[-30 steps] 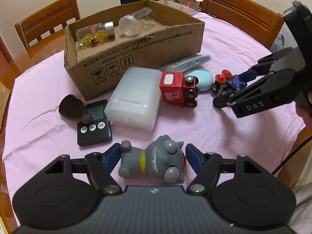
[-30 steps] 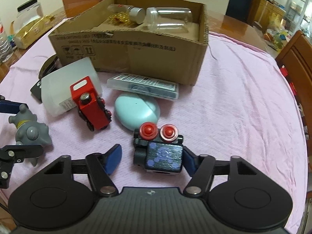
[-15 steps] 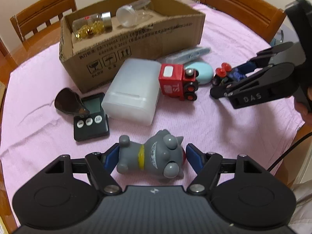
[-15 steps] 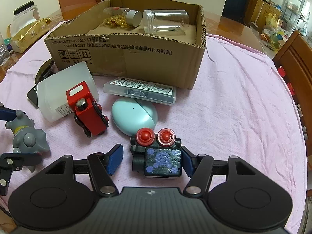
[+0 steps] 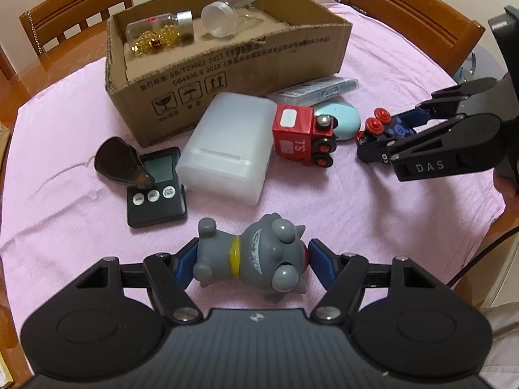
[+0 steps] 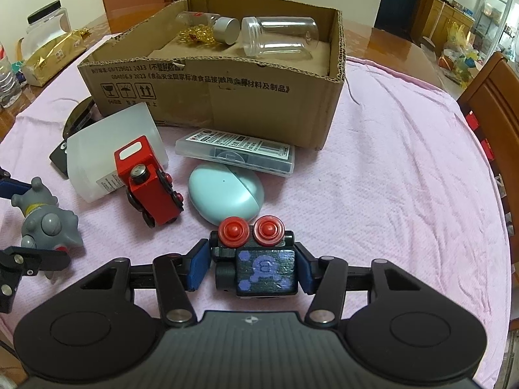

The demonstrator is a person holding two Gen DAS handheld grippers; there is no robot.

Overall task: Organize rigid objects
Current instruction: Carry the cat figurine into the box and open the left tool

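My left gripper (image 5: 249, 259) is shut on a grey toy figure (image 5: 256, 256) lying sideways between its blue pads, just above the pink cloth. The figure also shows in the right wrist view (image 6: 45, 220). My right gripper (image 6: 251, 262) is closed around a black toy car (image 6: 259, 262) with red knobs and a purple top; the right pad touches it, the left pad is a hair off. In the left wrist view the right gripper (image 5: 382, 142) holds the car (image 5: 386, 129) at the right. A cardboard box (image 6: 214, 90) stands behind, holding a clear jar (image 6: 279, 37) and a bottle (image 6: 207, 29).
On the pink cloth (image 6: 389, 168) lie a red toy truck (image 6: 149, 181), a pale blue oval case (image 6: 227, 191), a clear flat case (image 6: 236, 154), a white plastic box (image 5: 227, 149), a black timer (image 5: 155, 188) and a dark lens (image 5: 120, 162). Wooden chairs (image 5: 415, 13) ring the table.
Both grippers have closed in on their toys and lifted slightly. The grey figure and the toy car sit higher and nearer the cameras than a second ago.
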